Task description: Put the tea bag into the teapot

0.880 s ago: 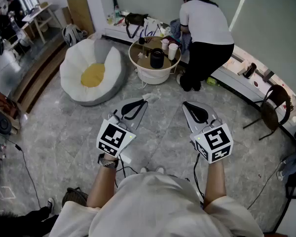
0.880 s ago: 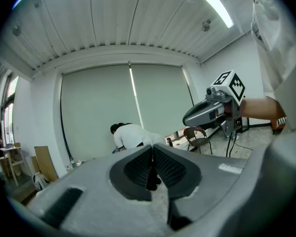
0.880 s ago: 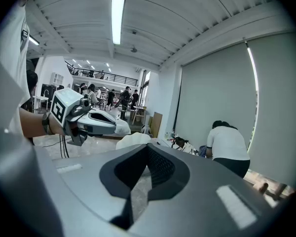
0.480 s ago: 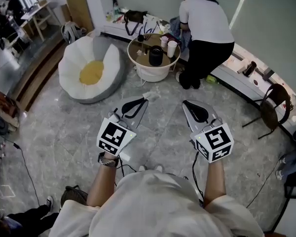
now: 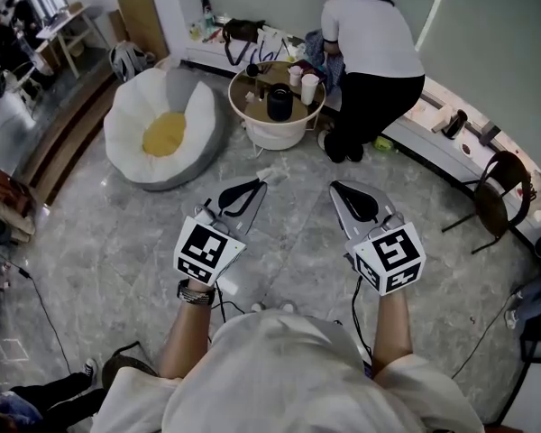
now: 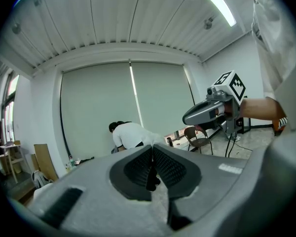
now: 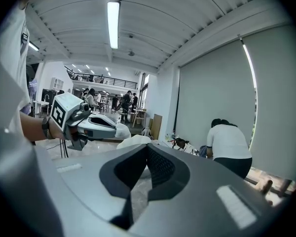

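Overhead, smooth grey left gripper (image 5: 262, 181) and right gripper (image 5: 334, 187), ribbed black pads (image 6: 138, 167), both closed, empty, over marbled floor (image 5: 117, 242).

My left gripper (image 5: 262, 180) and right gripper (image 5: 334, 187) sit side by side close to me, over the floor (image 5: 108, 242). Beyond them, well apart, stands a round table (image 5: 272, 134). The teapot (image 5: 279, 104) is on it, near its middle, with cups (image 5: 308, 87) just to its right. A person (image 5: 371, 52) bends over just right of the table. A beanbag (image 5: 162, 129) lies left of the table, and a board (image 5: 142, 16) leans on the far wall behind it. A chair (image 5: 494, 204) stands at the far right.
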A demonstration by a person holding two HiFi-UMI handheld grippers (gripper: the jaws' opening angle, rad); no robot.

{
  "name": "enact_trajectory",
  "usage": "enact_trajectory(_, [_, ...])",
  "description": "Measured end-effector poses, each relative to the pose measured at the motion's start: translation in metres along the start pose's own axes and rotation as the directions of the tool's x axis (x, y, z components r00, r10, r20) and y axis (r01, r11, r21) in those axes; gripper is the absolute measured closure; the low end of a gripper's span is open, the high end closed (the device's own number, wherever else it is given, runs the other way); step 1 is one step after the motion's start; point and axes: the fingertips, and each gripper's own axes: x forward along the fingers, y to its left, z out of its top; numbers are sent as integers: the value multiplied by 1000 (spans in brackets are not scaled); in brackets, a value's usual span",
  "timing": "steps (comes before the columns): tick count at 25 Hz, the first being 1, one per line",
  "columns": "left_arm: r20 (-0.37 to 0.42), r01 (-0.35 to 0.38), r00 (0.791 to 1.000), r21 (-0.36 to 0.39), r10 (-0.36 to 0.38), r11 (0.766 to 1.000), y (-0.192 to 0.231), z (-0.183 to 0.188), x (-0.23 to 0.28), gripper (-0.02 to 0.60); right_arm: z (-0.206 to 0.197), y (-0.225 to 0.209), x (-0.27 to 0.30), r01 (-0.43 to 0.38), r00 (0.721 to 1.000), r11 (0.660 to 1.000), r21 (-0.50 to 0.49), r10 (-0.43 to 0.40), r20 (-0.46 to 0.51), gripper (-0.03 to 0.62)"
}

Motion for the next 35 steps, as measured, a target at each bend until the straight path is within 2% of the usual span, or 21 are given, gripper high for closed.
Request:
enact_trajectory(13, [-49, -44, 998, -14, 43, 999, -31, -6, 16, 569, -22, -15, -18, -50, 999, 999, 16, 50, -13, 585])
enact_trajectory(23, [-52, -52, 997, -35, 50, 998, -27, -15, 23, 569, -28, -25, -11, -41, 999, 999, 29, 41, -12, 585])
enact_trajectory(35, [-37, -62, 997, -39, 61, 997, 34, -24, 56, 569, -18, -58, 48, -32, 999, 999, 28, 32, -3, 585])
